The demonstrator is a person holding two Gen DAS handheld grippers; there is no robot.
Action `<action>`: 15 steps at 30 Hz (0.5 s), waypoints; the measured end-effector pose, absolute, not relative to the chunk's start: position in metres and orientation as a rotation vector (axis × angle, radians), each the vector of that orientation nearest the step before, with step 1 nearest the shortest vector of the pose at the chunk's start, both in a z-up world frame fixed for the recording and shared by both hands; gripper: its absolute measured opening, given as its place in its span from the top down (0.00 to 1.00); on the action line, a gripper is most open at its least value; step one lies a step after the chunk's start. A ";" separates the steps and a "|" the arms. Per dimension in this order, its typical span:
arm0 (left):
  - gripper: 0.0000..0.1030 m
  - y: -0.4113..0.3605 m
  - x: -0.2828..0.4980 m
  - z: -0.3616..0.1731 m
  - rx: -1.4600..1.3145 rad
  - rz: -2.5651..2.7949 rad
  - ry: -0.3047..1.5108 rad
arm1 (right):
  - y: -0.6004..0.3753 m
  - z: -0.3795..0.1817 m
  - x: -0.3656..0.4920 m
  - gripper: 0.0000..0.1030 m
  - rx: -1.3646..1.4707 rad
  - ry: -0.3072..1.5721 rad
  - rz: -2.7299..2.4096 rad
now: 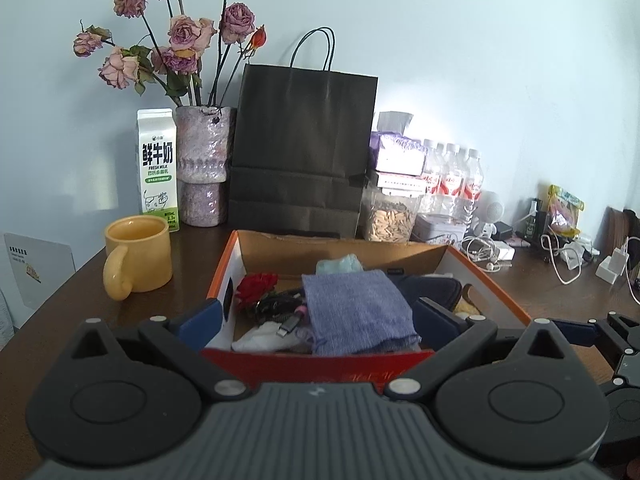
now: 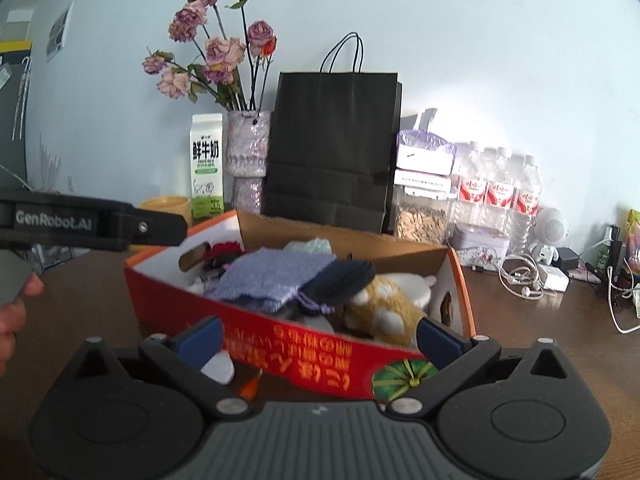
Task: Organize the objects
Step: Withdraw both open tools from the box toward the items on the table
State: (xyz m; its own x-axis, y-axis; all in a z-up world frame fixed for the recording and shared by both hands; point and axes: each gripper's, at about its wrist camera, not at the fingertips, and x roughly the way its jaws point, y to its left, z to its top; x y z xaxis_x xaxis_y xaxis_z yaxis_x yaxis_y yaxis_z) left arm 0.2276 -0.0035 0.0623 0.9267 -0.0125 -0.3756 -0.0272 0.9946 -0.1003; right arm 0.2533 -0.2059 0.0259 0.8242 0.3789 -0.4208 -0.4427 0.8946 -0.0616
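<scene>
An orange-and-red cardboard box (image 1: pixel 484 280) (image 2: pixel 280 340) stands on the dark wooden table. It holds a purple knit pouch (image 1: pixel 356 308) (image 2: pixel 268 276), a red fabric flower (image 1: pixel 256 286), a black cable bundle (image 1: pixel 280 304), a dark zip case (image 2: pixel 340 276), a pale green item (image 1: pixel 340 264) and a tan plush toy (image 2: pixel 384 312). My left gripper (image 1: pixel 320 316) is open and empty, its jaws either side of the box's near wall. My right gripper (image 2: pixel 320 340) is open and empty at the box's front wall. The left gripper's body (image 2: pixel 92 224) shows in the right wrist view.
A yellow mug (image 1: pixel 136 260), milk carton (image 1: pixel 158 164), vase of dried roses (image 1: pixel 204 164) and black paper bag (image 1: pixel 304 156) stand behind the box. Right of it are a seed jar (image 1: pixel 390 216), water bottles (image 1: pixel 452 176), a tin, cables and chargers (image 1: pixel 568 256).
</scene>
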 end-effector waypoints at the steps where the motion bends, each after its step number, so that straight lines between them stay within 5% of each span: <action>1: 0.00 -0.003 0.225 0.061 -0.102 0.008 0.392 | -0.208 0.023 0.252 0.00 -0.165 0.424 0.438; 15: 0.00 0.003 0.204 0.029 -0.079 0.027 0.505 | -0.221 -0.011 0.249 0.02 -0.236 0.555 0.487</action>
State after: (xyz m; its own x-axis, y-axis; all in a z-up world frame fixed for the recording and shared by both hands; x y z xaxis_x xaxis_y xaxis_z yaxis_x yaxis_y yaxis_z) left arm 0.2035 0.0035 0.0289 0.8751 0.0067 -0.4839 -0.0456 0.9966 -0.0686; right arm 0.2491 -0.2212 -0.0109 0.7408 0.3774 -0.5556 -0.5017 0.8609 -0.0842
